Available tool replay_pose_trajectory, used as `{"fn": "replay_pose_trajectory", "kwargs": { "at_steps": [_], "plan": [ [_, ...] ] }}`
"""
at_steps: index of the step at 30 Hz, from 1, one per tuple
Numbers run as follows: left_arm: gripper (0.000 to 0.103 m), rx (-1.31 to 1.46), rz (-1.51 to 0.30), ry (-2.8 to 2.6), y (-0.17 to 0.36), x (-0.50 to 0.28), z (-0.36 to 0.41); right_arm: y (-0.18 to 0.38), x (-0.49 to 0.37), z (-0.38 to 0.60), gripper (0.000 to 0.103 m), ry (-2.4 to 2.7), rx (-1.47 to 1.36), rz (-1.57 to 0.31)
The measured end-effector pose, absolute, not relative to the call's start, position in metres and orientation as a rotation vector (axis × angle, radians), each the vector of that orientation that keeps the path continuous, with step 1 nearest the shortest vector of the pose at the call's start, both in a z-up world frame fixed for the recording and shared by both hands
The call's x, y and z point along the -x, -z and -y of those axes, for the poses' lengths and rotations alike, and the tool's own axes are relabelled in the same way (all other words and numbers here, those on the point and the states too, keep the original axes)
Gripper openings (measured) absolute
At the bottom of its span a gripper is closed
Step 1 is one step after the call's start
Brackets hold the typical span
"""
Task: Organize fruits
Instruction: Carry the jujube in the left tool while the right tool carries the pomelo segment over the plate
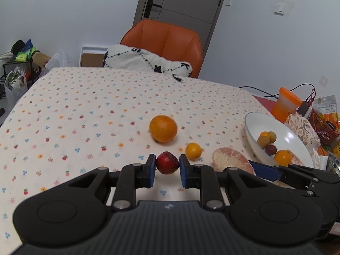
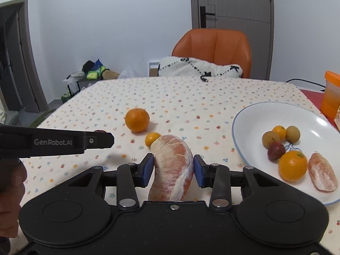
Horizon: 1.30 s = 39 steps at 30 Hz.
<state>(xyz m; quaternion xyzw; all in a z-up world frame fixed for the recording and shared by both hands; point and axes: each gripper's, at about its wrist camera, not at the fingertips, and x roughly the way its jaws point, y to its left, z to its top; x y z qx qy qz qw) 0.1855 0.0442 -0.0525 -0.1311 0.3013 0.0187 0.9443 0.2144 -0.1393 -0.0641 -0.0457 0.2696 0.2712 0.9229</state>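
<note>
My left gripper (image 1: 167, 166) is shut on a dark red lychee-like fruit (image 1: 167, 161), both blue pads pressed on its sides, low over the flowered tablecloth. My right gripper (image 2: 173, 167) is shut on a large peeled pomelo segment (image 2: 172, 159), which in the left wrist view lies just left of the bowl as a pomelo segment (image 1: 231, 159). A big orange (image 1: 163, 128) (image 2: 137, 120) and a small orange (image 1: 193, 150) (image 2: 152, 139) sit loose on the cloth. To the right, the white bowl (image 1: 250, 125) (image 2: 244, 116) holds several small fruits and a pomelo piece (image 2: 323, 175).
An orange chair (image 2: 214, 46) with a white blanket stands at the table's far edge. An orange cup (image 1: 284, 106), a red basket (image 1: 320, 127) and packets crowd the right side. The left gripper's body (image 2: 63, 142) and a hand (image 2: 10, 182) fill the right wrist view's left side.
</note>
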Motion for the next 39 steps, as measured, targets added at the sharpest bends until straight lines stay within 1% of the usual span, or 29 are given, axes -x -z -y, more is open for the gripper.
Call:
{"fn": "replay_pose_trajectory", "kwargs": {
  "at_steps": [15, 39],
  "plan": [
    [0.022, 0.221, -0.573, 0.022, 0.032, -0.191, -0.005, 0.039, -0.210, 0.187, 0.038, -0.507, 0.021, -0.472],
    [0.022, 0.147, -0.561, 0.098, 0.024, -0.214, 0.053, 0.040, -0.225, 0.263, 0.038, -0.379, -0.059, -0.438]
  ]
}}
